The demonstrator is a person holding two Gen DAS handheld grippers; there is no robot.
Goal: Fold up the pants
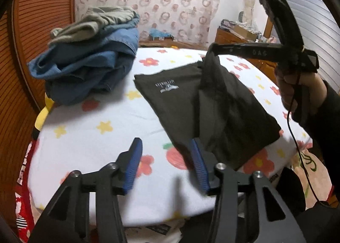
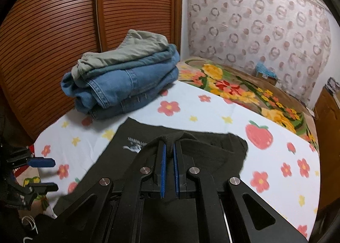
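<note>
Black pants (image 1: pixel 180 102) with a small white logo lie partly folded on the flowered sheet (image 1: pixel 95 136). My right gripper (image 1: pixel 212 48) is shut on a fold of the black pants and lifts it above the rest, so the cloth hangs down from its tip. In the right wrist view the pinched cloth sits between the right gripper's (image 2: pixel 169 147) blue pads, with the pants (image 2: pixel 127 136) spread below. My left gripper (image 1: pixel 165 147) is open and empty, just above the sheet at the near edge of the pants. It also shows in the right wrist view (image 2: pixel 43 174) at the left edge.
A stack of folded jeans with a grey-green garment on top (image 1: pixel 91 56) (image 2: pixel 125 77) sits at the far left by the slatted wooden doors (image 2: pixel 63 20). A flowered blanket (image 2: pixel 244 92) lies beyond the sheet. A wooden dresser (image 1: pixel 235 39) stands at the right.
</note>
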